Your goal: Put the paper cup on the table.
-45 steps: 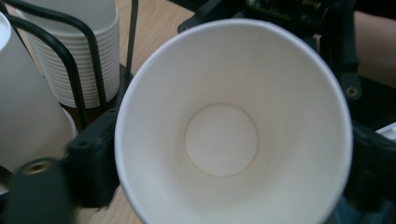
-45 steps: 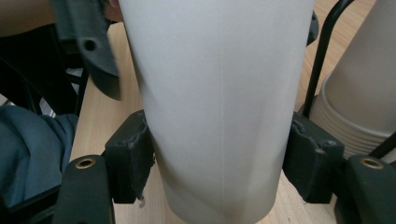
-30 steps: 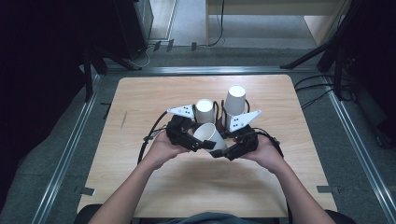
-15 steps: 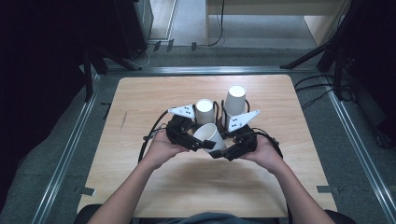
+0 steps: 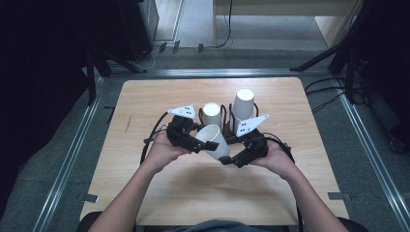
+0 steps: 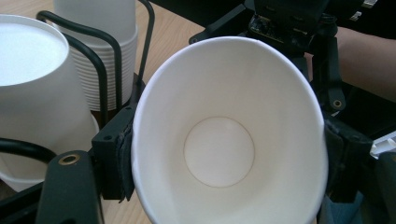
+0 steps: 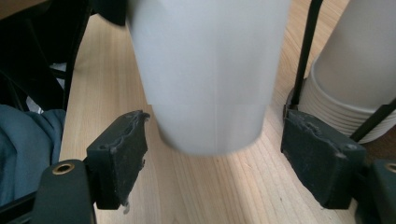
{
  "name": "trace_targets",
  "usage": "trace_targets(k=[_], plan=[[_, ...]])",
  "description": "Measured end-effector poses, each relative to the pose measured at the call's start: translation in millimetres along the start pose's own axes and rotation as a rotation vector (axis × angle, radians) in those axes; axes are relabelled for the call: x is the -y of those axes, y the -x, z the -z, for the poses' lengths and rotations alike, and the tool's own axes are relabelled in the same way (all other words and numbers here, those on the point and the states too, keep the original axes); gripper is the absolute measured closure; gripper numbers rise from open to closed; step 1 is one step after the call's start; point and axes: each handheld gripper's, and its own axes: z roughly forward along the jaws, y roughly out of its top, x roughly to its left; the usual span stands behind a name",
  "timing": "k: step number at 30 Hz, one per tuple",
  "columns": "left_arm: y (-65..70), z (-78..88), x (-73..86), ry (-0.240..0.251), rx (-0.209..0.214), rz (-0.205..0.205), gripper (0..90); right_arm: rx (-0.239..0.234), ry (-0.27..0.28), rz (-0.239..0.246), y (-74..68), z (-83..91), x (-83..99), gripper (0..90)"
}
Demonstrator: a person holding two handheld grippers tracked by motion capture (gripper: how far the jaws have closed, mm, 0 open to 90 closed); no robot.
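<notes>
A single white paper cup point(image 5: 218, 139) lies tilted above the wooden table point(image 5: 145, 193), between my two grippers. My left gripper point(image 5: 205, 143) is shut on it near the rim. In the left gripper view the cup's open mouth point(image 6: 219, 149) faces the camera, and the pads point(image 6: 122, 161) press on both its sides. My right gripper point(image 5: 226, 159) has just been opening its jaws. In the right gripper view the cup's base point(image 7: 210, 70) hangs between the spread fingers point(image 7: 123, 154) with a gap on each side.
Two stacks of upside-down white cups stand in black wire holders just beyond the grippers, a short stack point(image 5: 212, 113) and a taller stack point(image 5: 243, 104). Bare tabletop lies all around them. Metal rails point(image 5: 67, 159) and cables point(image 5: 333, 92) border the table.
The right gripper's jaws have spread away from the cup's base. Both hands and the cup have hardly moved.
</notes>
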Motion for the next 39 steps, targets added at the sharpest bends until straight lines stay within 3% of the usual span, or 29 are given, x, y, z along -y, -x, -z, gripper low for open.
trace_targets(k=[7, 14, 28, 39], plan=[[-2.5, 8.3, 0.8, -0.031, -0.037, -0.013, 22.6, 0.015, 0.000, 0.003, 0.5, 10.0, 3.3, 22.6], [-6.2, 17.3, 3.9, -0.071, -0.040, -0.010, 22.5, 0.048, 0.015, -0.009, 4.3, 23.4, 7.6, 22.6], [-7.4, 38.8, 14.0, -0.074, -0.079, -0.028, 22.5, 0.074, 0.022, -0.013, 13.8, 38.4, 11.9, 22.6], [-13.0, 62.2, 26.5, -0.080, -0.141, 0.003, 22.4, 0.073, 0.040, -0.013, 24.8, 47.2, 8.8, 22.7]])
